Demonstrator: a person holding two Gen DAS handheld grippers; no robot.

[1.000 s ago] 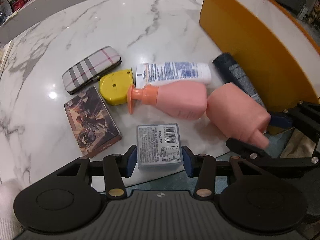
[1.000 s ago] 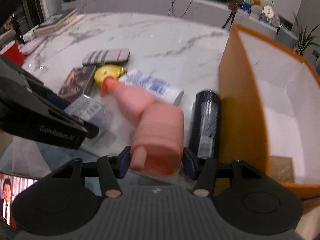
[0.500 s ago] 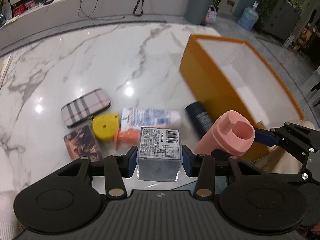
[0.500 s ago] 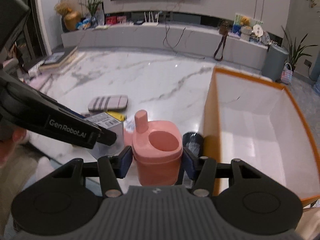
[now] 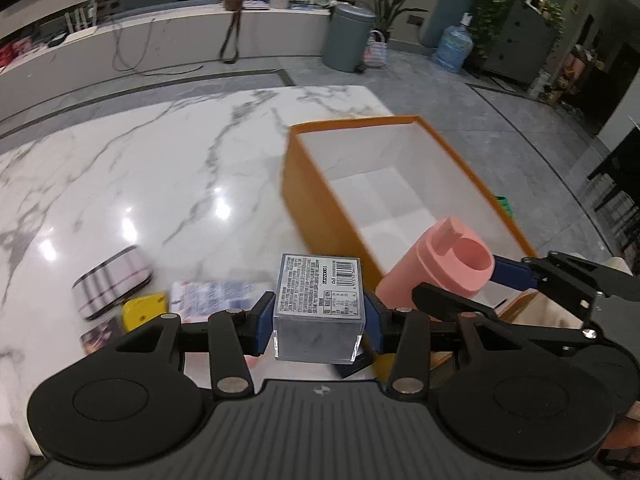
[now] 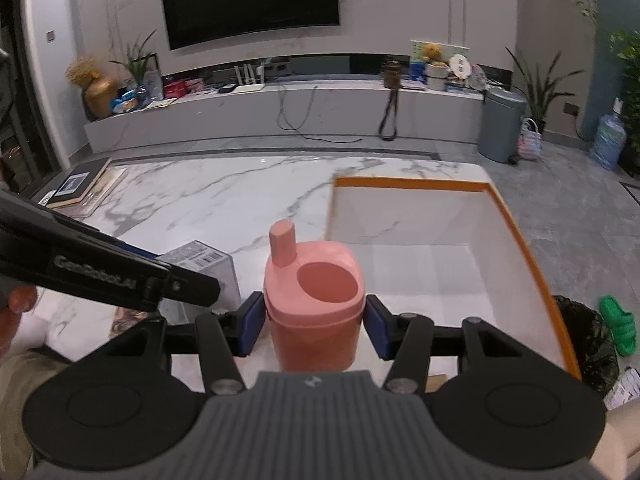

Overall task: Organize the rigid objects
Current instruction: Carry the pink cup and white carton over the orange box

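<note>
Both items rose off the tabletop [image 5: 132, 168]: left claw [image 5: 319, 320] gripped clear box [image 5: 319, 298], right claw [image 6: 314, 322] gripped pink bottle [image 6: 314, 312]. Orange bin [image 6: 536, 264] held 0 items; at least 4 others remained on the marble.

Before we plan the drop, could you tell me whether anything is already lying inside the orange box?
No, the orange box shows only its bare white floor and walls in the right wrist view.
</note>
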